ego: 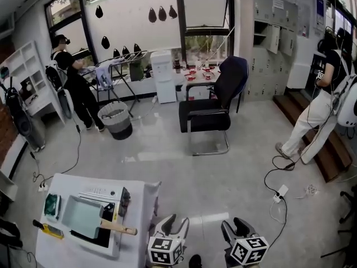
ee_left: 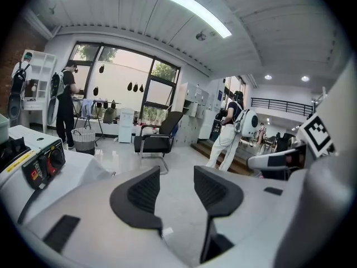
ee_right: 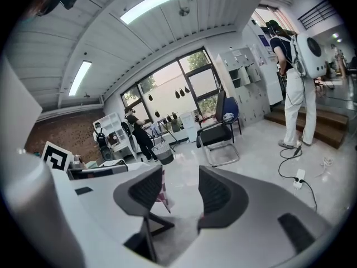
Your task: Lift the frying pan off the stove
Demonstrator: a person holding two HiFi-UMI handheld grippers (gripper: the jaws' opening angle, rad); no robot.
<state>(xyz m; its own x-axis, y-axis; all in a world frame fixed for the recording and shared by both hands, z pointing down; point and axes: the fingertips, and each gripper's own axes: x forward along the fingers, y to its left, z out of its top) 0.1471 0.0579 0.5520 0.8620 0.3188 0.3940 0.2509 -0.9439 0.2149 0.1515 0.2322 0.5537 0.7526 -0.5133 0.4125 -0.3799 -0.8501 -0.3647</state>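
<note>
White cloth is draped over the table (ego: 140, 202), on which the stove (ee_left: 42, 163) is set. The frying pan (ego: 99, 226) is seen resting on the stove, near the table's front right part. Its long axis is laid across the table, and its wooden handle (ego: 120, 228) is pointed toward the table's right edge, angled slightly toward the near edge, with its end reaching almost to that edge. How the pan's body is seated on the burner cannot be made out.

The left gripper (ego: 174, 223) is held just beyond the table's right edge, with its jaws parted and nothing gripped between them. The right gripper (ego: 234, 226) is held further out from that same edge, beside the left one, with its jaws likewise spread and empty. Only bare floor is seen between each pair of pads. Neither gripper is in contact with the pan or its handle.
</note>
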